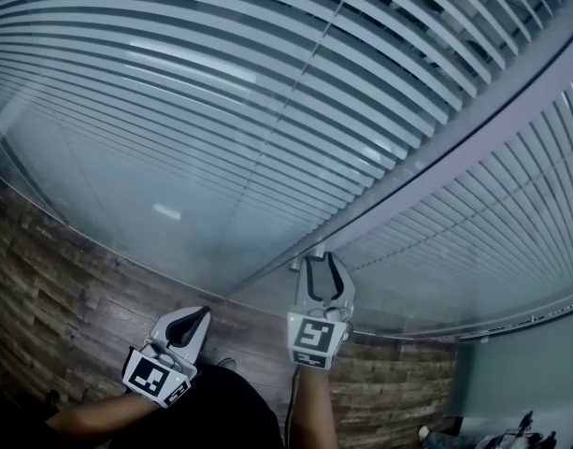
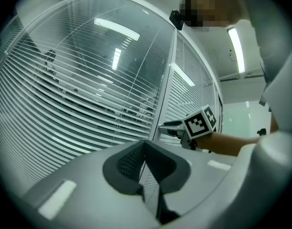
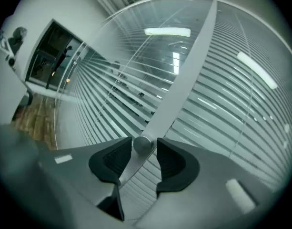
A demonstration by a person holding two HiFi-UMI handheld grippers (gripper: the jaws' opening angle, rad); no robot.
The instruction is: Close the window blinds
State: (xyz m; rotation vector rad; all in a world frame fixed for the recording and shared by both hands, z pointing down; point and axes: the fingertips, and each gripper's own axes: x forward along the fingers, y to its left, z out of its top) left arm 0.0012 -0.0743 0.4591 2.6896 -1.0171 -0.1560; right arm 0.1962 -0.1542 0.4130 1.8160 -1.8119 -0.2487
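Note:
White slatted blinds hang behind glass, their slats apart so that I see through the gaps. A grey mullion splits them from a second blind panel. On the mullion sits a round silver knob. My right gripper straddles it, one pad on each side and a thin gap on the right; in the head view that gripper reaches up to the frame. Lower left, my left gripper is away from the glass, its tips together on nothing.
Dark wood-plank floor runs below the glass wall. The person's forearms and dark clothing fill the bottom of the head view. A doorway and ceiling lights reflect in the glass. The right gripper's marker cube shows in the left gripper view.

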